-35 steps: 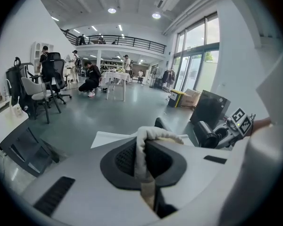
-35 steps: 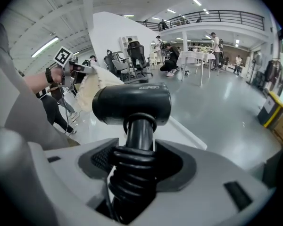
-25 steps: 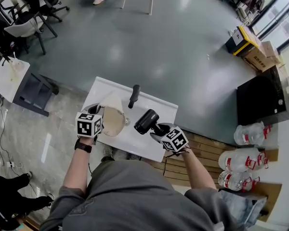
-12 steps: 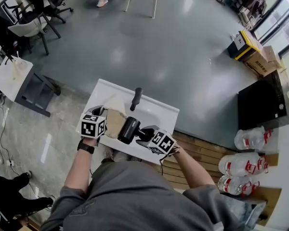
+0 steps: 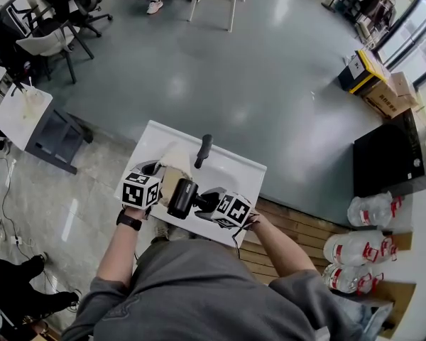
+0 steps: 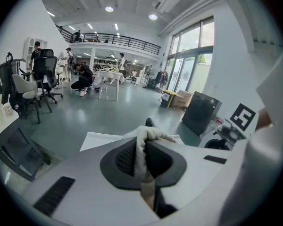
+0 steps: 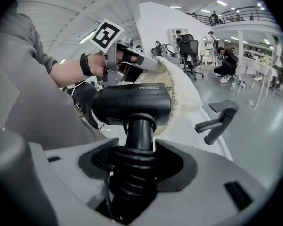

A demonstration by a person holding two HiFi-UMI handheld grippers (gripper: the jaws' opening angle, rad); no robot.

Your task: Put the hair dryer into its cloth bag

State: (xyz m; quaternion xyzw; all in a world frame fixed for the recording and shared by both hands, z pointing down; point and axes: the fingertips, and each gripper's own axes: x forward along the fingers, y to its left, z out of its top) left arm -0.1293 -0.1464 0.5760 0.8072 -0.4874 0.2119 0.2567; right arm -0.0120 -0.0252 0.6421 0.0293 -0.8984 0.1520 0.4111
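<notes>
Your left gripper [image 6: 142,161] has its jaws closed on the rim of the cream cloth bag [image 6: 150,134]. Your right gripper [image 7: 132,169] has its jaws gripping the black hair dryer [image 7: 132,105] by the handle. The dryer's barrel is at the bag's mouth, above the white table [image 5: 231,170].

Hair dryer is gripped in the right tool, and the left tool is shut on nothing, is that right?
Not quite: the left tool is shut on the cloth bag, pinching its rim, as the left gripper view shows. The hair dryer is gripped in the right tool, as you said.
</notes>
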